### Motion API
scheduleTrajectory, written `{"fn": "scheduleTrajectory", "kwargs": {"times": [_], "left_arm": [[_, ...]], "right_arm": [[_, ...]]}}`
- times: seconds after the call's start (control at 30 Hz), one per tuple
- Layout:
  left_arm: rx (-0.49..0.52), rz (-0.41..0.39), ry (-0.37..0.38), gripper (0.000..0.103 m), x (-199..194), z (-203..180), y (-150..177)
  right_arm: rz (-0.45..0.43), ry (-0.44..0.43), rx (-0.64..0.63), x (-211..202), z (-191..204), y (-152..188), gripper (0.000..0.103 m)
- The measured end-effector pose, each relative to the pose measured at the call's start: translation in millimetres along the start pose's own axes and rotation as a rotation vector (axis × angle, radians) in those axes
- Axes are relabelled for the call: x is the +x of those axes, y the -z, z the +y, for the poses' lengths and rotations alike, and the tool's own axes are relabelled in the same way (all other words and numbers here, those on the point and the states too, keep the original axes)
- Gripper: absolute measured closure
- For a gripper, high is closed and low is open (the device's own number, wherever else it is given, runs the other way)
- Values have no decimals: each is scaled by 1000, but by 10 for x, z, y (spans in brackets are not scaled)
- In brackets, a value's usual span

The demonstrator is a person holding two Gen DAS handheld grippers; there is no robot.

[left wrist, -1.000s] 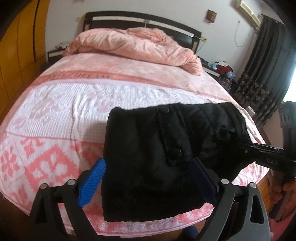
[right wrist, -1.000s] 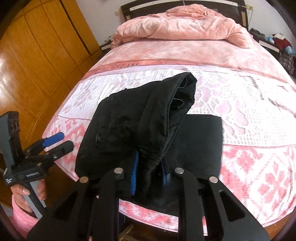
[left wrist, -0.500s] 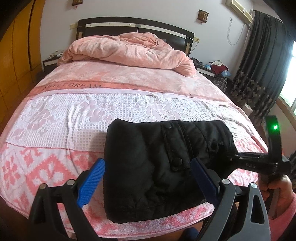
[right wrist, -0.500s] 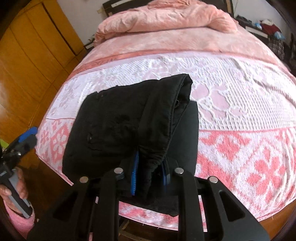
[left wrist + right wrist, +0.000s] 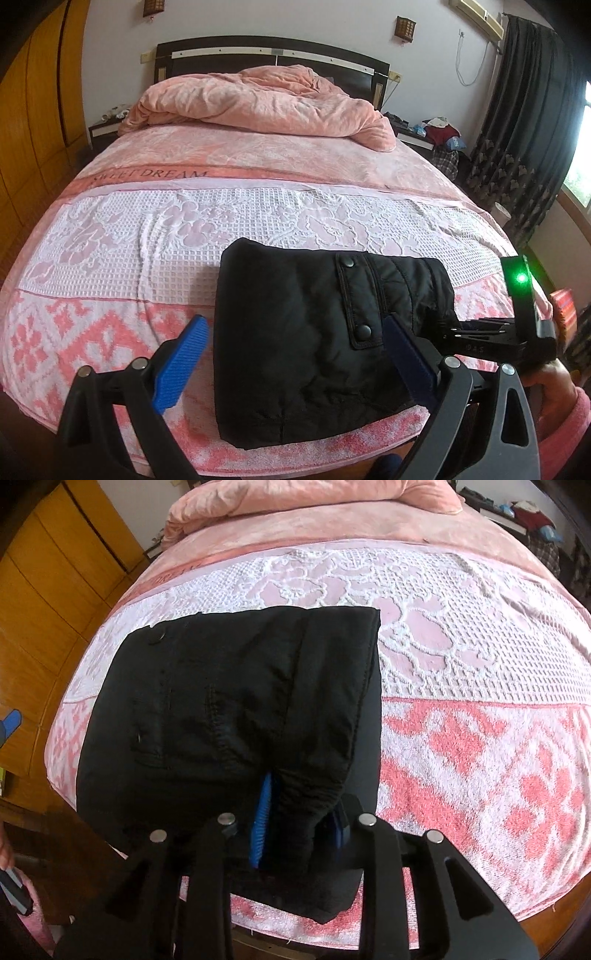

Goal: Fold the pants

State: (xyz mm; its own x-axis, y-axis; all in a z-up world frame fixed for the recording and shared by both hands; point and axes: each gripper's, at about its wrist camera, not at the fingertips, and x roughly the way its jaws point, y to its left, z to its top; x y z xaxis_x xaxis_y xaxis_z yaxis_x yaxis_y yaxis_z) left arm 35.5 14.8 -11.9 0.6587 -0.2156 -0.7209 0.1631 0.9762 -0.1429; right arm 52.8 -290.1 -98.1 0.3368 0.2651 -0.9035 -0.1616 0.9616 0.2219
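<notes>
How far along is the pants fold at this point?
Mostly done: the pants lie as a compact black bundle near the foot of the bed. In hand: the right gripper is shut on the top layer's edge. The left gripper is open, holding nothing. Left: release that edge and flatten.

So the bed (image 5: 258,177) has a pink and white towel-style cover (image 5: 110,258) spread over it, waffle weave with flower shapes in the middle band and coral patterns toward the foot edge. There's a stripe reading "SWEET DREAM" further up. A crumpled pink duvet (image 5: 258,103) is heaped at the headboard end. The black pants (image 5: 306,350) lie folded into a compact bundle near the foot edge, right on that cover.
</notes>
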Motion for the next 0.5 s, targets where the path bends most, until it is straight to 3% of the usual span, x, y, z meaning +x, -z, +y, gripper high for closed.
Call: {"fn": "scheduleTrajectory", "kwargs": {"times": [0.23,0.33,0.5], "left_arm": [[1,8,-3,7,7,-35,16],[1,13,-7,7,14,-32,34],[-5,25,-10,6,58,-13,46]], "right_arm": [[-26,-75,45,-219,-51,-121,58],[-56,-50,42,-277,-69,-239,46],[-46,-57,61,-183,-124,-501,41]]}}
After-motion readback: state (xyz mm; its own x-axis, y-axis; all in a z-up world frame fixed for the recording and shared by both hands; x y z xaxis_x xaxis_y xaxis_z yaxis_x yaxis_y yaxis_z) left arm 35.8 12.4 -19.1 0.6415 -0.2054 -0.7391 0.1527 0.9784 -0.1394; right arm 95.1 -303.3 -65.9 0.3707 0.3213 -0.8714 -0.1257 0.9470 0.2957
